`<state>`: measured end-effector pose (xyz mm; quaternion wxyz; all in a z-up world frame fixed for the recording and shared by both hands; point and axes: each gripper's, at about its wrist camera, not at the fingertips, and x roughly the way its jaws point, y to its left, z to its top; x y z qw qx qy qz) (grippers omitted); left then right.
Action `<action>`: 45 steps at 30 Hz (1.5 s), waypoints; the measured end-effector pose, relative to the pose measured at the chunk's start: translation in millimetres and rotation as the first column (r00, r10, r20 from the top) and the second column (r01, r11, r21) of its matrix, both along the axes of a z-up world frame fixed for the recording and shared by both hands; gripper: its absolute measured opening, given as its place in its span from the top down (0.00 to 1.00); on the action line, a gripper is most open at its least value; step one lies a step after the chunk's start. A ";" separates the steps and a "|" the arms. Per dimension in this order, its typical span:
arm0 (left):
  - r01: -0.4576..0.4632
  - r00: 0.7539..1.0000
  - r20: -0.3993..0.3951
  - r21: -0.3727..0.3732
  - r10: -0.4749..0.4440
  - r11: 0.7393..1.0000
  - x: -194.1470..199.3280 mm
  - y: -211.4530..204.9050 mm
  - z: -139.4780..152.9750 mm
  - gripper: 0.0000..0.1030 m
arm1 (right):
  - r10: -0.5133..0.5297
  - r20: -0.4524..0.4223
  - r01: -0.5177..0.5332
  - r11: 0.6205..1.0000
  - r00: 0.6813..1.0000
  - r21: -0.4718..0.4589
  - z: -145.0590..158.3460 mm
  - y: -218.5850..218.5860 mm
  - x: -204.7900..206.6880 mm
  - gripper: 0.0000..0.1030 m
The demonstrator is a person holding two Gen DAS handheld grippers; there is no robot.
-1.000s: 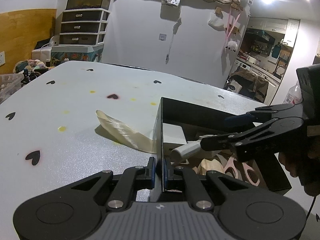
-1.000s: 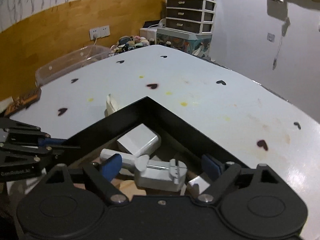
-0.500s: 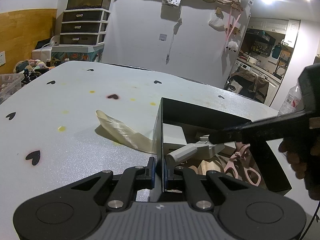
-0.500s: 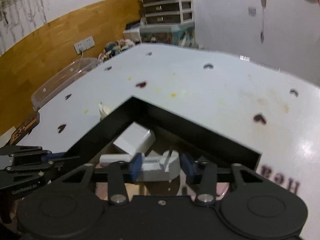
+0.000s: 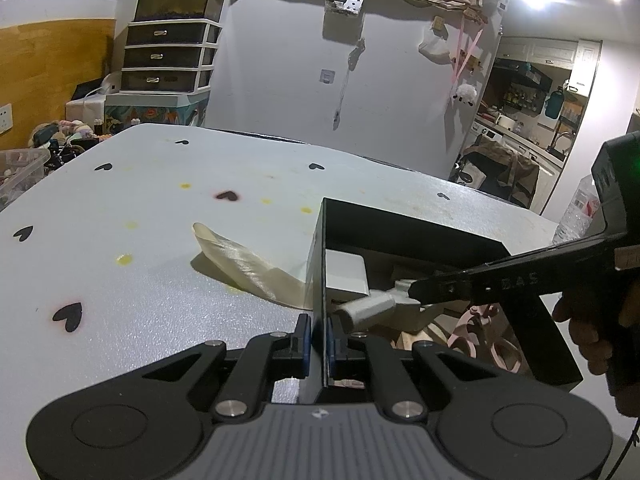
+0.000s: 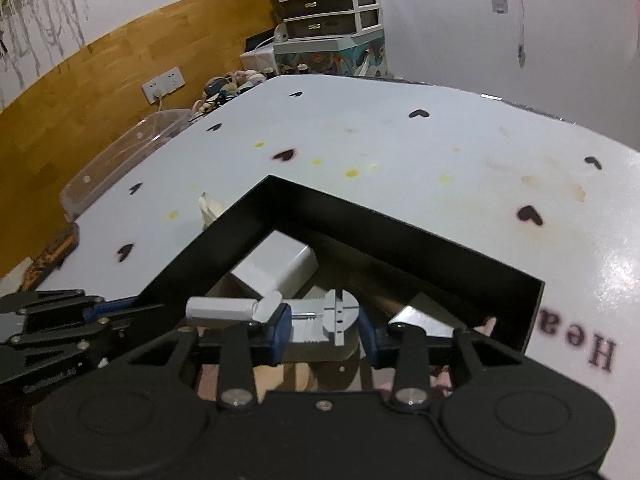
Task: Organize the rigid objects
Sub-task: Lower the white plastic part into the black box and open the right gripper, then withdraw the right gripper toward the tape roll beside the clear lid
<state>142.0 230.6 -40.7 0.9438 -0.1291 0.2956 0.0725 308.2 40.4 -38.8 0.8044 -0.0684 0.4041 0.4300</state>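
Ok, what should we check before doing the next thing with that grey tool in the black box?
1. Left gripper steadies the open black rectangular box: ok, its jaws are clamped on the near wall.
2. Right gripper has the grey plastic tool with the white handle: ok, a blue pad sits on each side.
3. Tool is inside the box walls: ok.
4. Tool is free of the white rectangular charger block: cannot tell, the handle lies very close to it.
5. Tool is free of the pink scissors underneath: cannot tell, they are mostly hidden.
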 end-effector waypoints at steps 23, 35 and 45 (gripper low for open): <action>-0.003 1.000 0.000 0.005 0.003 1.000 0.2 -0.9 2.4 0.92 | -0.059 0.143 0.045 0.994 0.988 0.097 36.2 -46.7 -61.5 0.00; -0.006 1.000 -0.002 0.008 0.006 1.000 -1.5 -1.3 3.9 0.92 | -0.195 0.160 0.174 0.975 0.968 0.138 33.3 -88.3 -71.4 0.00; -0.008 1.000 -0.008 0.018 0.008 1.000 0.3 -3.7 3.5 0.92 | -0.443 0.125 0.423 0.892 0.888 0.160 11.1 -171.3 -50.1 0.00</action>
